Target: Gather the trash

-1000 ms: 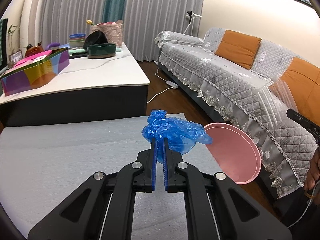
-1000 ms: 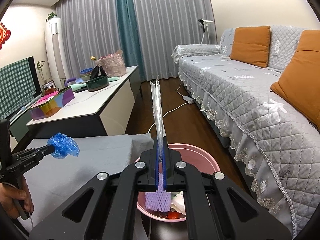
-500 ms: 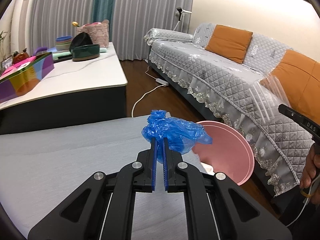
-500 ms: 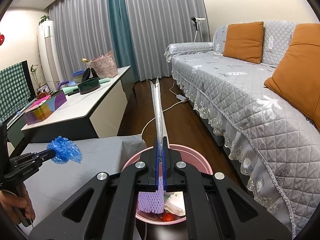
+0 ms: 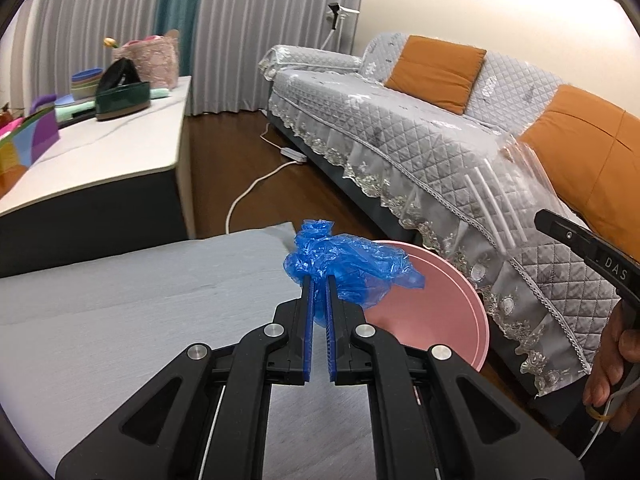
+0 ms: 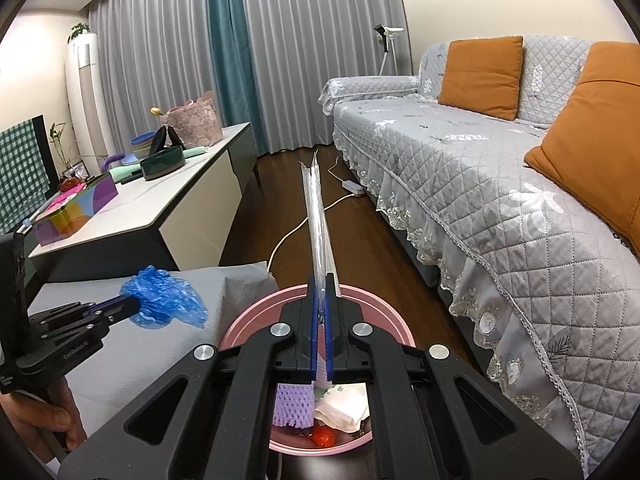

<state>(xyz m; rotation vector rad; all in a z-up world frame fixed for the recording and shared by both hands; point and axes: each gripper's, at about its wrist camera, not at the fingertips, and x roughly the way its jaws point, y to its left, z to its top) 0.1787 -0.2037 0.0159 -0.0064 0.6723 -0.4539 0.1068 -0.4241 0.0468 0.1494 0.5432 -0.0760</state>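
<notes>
A: Left gripper (image 5: 319, 280): what state, and where relative to the pink basin (image 5: 460, 312)?

B: Clenched on a crumpled blue plastic bag (image 5: 352, 264). The bag bulges out past the blue pads, and its far lobe overlaps the basin's near rim. In the right wrist view the same bag (image 6: 166, 300) hangs over the grey padded surface (image 6: 140, 344), just beside the basin (image 6: 384, 308) and not inside it.

A: Right gripper (image 6: 319, 300)?

B: Clamped on a clear flat packet (image 6: 318, 220), which stands up edge-on from the jaws, directly above the basin. The left wrist view shows the packet (image 5: 516, 184) broadside, with white sticks inside.

A: Basin contents?

B: Purple foam netting (image 6: 294, 404), crumpled white paper (image 6: 344, 404) and a red scrap (image 6: 323, 436), all on the basin floor beneath the right gripper.

A: Surroundings?

B: A grey quilted sofa (image 6: 480, 184) lies beyond the basin on one side; a white-topped cabinet (image 6: 168, 200) stands well apart on the other.
</notes>
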